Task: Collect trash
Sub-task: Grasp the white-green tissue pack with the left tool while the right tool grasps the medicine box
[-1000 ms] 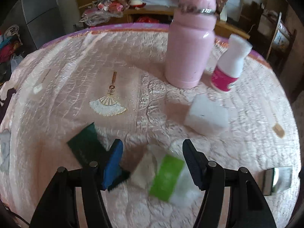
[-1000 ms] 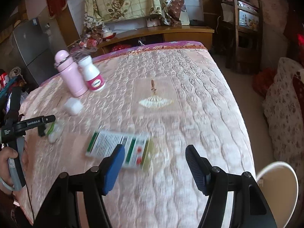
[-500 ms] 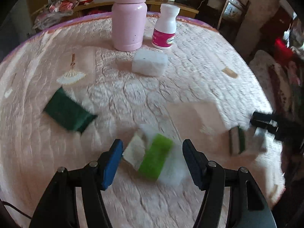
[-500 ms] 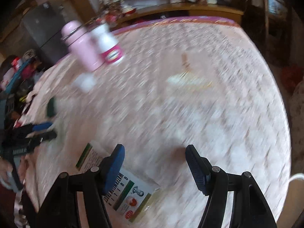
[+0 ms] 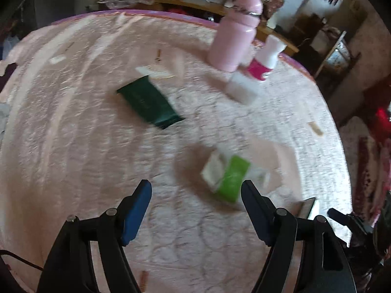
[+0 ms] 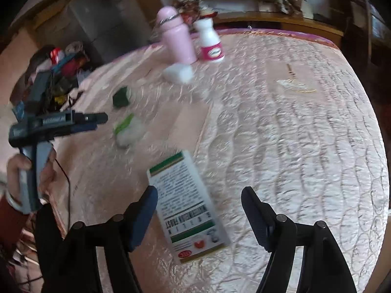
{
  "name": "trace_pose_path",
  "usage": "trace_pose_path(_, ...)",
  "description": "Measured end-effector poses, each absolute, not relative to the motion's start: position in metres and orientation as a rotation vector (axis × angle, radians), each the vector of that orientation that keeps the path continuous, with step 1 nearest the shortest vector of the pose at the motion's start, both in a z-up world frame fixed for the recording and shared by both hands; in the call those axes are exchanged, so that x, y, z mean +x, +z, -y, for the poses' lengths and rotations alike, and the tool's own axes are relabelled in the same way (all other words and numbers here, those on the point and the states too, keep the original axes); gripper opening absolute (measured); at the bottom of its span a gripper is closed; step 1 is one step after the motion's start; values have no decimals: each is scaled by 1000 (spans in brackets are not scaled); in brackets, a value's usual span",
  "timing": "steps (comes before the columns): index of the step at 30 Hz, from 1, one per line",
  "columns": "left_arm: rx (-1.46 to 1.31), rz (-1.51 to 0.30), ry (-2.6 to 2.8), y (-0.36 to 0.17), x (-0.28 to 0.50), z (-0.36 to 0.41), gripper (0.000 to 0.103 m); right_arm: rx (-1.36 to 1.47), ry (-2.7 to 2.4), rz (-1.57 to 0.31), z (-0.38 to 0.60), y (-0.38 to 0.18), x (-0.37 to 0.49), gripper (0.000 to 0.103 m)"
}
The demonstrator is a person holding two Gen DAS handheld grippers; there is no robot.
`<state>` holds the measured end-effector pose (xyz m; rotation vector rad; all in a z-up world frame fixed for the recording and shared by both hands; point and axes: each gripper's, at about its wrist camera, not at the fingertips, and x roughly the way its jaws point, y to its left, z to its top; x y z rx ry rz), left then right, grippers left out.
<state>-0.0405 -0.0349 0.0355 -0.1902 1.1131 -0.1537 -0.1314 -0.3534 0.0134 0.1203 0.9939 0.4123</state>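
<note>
Left view: green-and-white crumpled wrapper (image 5: pixel 226 177) has slid rightward, now ahead of the right finger; left gripper (image 5: pixel 195 210) has just widened, empty. Dark green flat packet (image 5: pixel 149 102) beyond. Right view: right gripper (image 6: pixel 199 216) also just widened, white printed carton (image 6: pixel 187 207) between its jaws, ungripped. Three trash pieces, none collected.

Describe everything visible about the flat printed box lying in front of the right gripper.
The printed box is a flat white carton with green bands, dark text and a red emblem at its near end. It lies flat on the pink quilted bedspread, angled, blurred by motion. It sits between the open fingers of the right gripper; no pad clearly presses on it.
</note>
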Motion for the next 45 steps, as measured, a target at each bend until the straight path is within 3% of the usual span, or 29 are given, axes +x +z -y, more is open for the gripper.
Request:
trace_pose_path(7, -49, -1179, -42, 7, -24, 50, 75, 62, 346, -952, 342, 10, -139, 74)
trace_pose_path(8, -49, -1171, -56, 6, -19, 56, 75, 70, 325, -949, 345, 10, -141, 70)
trace_pose_path(11, -79, -1122, -114, 11, -5, 73, 75, 124, 276, -935, 360, 13, -139, 43)
trace_pose_path(12, -101, -1108, -143, 14, -2, 77, 75, 129, 244, -933, 364, 15, -139, 42)
trace_pose_path(16, -207, -1092, -223, 27, -4, 83, 76, 180, 287, -939, 368, 21, -145, 47)
trace_pose_path(17, -221, -1093, -232, 27, -1, 87, 76, 171, 310, -926, 365, 23, -149, 67)
trace_pose_path(18, -238, -1093, -237, 28, -3, 88, 76, 146, 320, -913, 361, 25, -153, 76)
trace_pose_path(28, -298, -1121, -250, 26, -10, 108, 80, 21, 353, -974, 329, -5, -142, 76)
trace_pose_path(30, -272, -1132, -222, 19, -10, 117, 81, 39, 320, -945, 334, -5, -143, 61)
trace_pose_path(37, -89, -1098, -165, 5, -15, 156, 81, 156, 209, -929, 372, -1, -163, 59)
trace_pose_path(38, -69, -1091, -178, 5, -17, 159, 76, 168, 199, -925, 377, 0, -167, 59)
trace_pose_path(41, -43, -1079, -250, 10, -26, 167, 22, 203, 176, -906, 390, 5, -180, 59)
trace_pose_path(45, -75, -1080, -315, 23, -43, 171, 16, 239, 159, -878, 404, 15, -194, 59)
